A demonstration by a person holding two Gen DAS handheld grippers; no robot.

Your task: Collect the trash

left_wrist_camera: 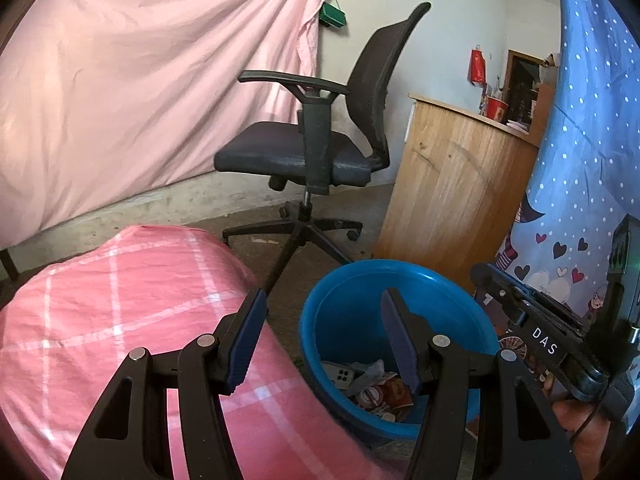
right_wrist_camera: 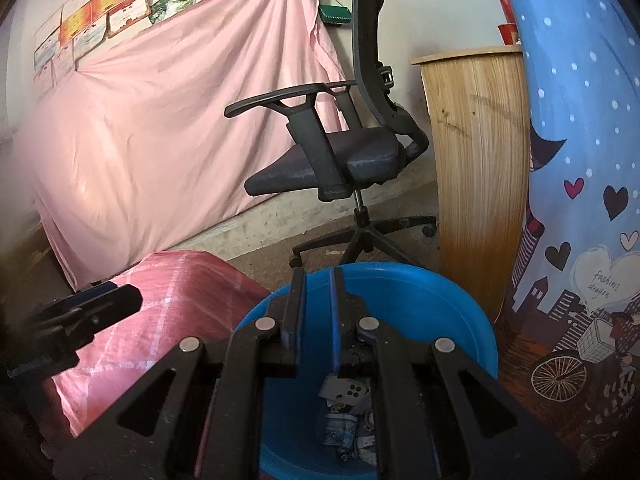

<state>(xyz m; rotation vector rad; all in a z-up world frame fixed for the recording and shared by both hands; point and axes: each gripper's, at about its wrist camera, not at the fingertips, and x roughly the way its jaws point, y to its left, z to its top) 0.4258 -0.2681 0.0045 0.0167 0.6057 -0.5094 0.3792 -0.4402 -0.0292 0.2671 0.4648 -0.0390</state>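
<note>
We are holding both grippers over the blue bin [right_wrist_camera: 440, 312] on the floor, trash [left_wrist_camera: 376, 388] lying at its bottom. Our left gripper [left_wrist_camera: 324, 336] is standing apart and empty; our right gripper [right_wrist_camera: 318, 312] is nearly together, gripping nothing visible. We are judging it best to clear the rim before reaching for more.

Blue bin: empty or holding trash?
Holding trash: wrappers and paper scraps cover the bottom of the blue bin, well below its rim.
</note>
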